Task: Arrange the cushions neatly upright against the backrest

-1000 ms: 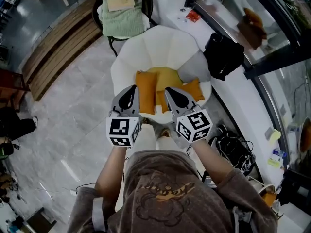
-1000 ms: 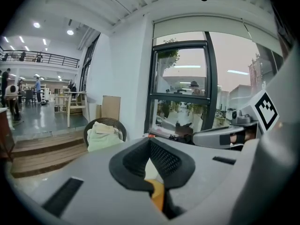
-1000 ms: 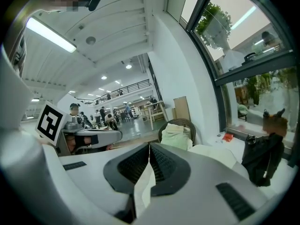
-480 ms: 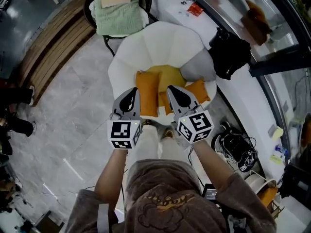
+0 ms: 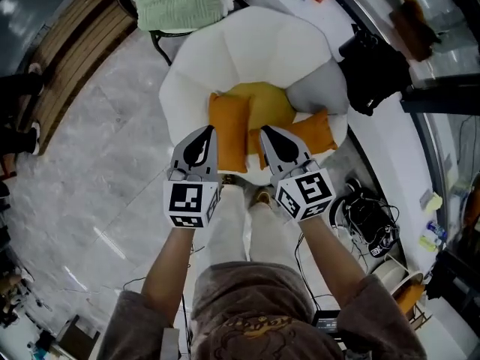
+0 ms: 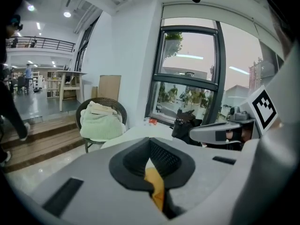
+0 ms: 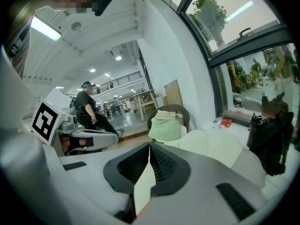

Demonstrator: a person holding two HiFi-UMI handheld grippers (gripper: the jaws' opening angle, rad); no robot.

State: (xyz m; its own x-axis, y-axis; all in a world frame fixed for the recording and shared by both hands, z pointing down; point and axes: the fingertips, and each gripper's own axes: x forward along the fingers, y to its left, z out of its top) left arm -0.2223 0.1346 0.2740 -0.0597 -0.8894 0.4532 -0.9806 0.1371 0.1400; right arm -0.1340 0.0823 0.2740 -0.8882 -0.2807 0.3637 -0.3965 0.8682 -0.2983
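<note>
The white armchair point(image 5: 251, 47) takes up the head view from its centre up toward twelve o'clock. Its scalloped backrest curves round the seat from nine through twelve to three. Outside it, a wicker chair point(image 5: 154, 32) carrying a green blanket point(image 5: 180, 2) stands at eleven o'clock, and a black bag point(image 5: 373, 70) sits at two o'clock.

Four cushions crowd the seat. A yellow cushion point(image 5: 264, 103) lies in the middle, and a grey cushion point(image 5: 319, 92) leans into the backrest at its three o'clock. A long orange cushion point(image 5: 229, 130) runs front to back at the yellow one's eight o'clock. A second orange cushion point(image 5: 315, 132) lies slantwise at its four o'clock, near the seat's front edge. None looks squared up against the backrest, though from this steep angle it is hard to tell how upright each one is.

The left gripper point(image 5: 204, 135) hangs at the seat's seven o'clock, its tip just beside the long orange cushion's outer edge. The right gripper point(image 5: 271, 137) hangs at five o'clock, over the gap between the two orange cushions. In each gripper's own view the jaws are pressed together with nothing between them. Only a sliver of orange fabric, or of white chair, shows beyond the notch.

The step in hand looks like the reach-in, with no cushion gripped yet. The next move probably calls for parting the jaws and pinching a cushion by an edge or corner. That cushion then has to be lifted toward twelve o'clock and stood on edge against the backrest, likely the orange pair first since they lie nearest.
</note>
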